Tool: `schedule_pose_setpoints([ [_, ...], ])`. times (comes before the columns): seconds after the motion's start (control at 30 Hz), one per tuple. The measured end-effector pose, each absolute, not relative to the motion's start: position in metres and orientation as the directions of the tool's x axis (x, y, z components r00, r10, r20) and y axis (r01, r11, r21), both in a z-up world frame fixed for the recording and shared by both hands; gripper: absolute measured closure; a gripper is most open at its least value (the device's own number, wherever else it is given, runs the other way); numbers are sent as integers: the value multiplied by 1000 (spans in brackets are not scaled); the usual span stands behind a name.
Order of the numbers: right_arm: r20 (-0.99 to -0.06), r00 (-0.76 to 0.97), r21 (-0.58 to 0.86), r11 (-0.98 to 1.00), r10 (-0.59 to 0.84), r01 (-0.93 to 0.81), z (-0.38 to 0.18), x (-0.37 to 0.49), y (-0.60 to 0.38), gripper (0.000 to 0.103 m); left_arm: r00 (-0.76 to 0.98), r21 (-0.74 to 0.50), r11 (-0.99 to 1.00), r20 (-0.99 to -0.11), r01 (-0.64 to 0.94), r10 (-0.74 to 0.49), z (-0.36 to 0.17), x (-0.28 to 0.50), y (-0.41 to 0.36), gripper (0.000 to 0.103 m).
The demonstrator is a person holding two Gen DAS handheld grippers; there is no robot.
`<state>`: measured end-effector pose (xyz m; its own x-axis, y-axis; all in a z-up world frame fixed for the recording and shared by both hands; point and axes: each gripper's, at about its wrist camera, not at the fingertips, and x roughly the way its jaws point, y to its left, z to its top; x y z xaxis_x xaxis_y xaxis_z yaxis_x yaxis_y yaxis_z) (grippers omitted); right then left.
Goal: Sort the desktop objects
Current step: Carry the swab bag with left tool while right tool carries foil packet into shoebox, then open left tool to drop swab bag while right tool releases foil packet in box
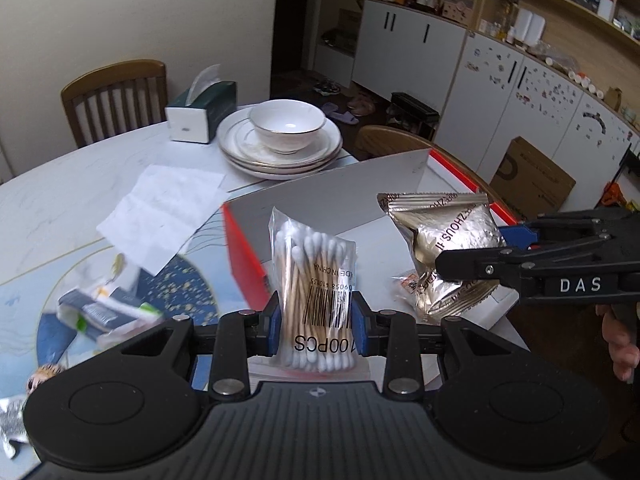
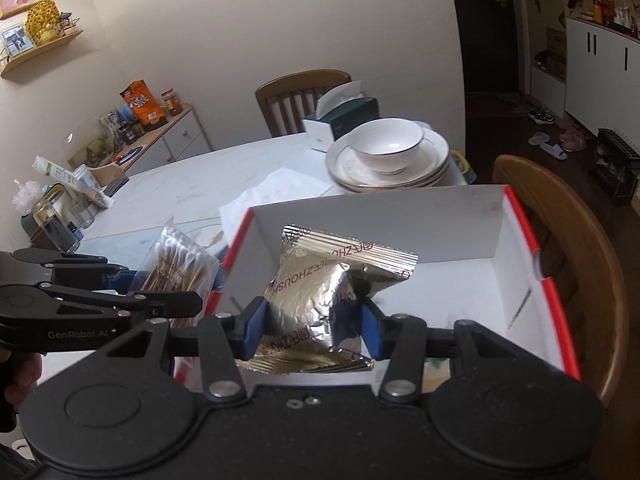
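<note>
My left gripper is shut on a clear bag of cotton swabs and holds it upright over the left wall of a white box with red edges. My right gripper is shut on a gold foil snack packet and holds it above the inside of the same box. The packet and the right gripper show at the right in the left wrist view. The swab bag and the left gripper show at the left in the right wrist view. Another small packet lies in the box.
A bowl on stacked plates, a tissue box and a paper sheet lie beyond the box. Small packets lie on the blue mat at the left. Wooden chairs stand at the table's sides. Jars stand at the far left.
</note>
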<state>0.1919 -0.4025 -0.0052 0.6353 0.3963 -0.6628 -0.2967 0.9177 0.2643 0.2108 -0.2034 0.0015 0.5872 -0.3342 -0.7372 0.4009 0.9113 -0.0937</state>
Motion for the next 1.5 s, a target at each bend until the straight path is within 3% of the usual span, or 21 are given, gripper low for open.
schedule_pose_setpoints([
  [0.8,-761,583,123,945,286,-303,-45,252,-433,56,442,-49,861,-843,506,-308,-47,260,-282,71],
  [1.5,-860,448,113,947,244,-300,-73,301,-433,56,302,-67,836,-915,545,-270,-81,279,-306,71],
])
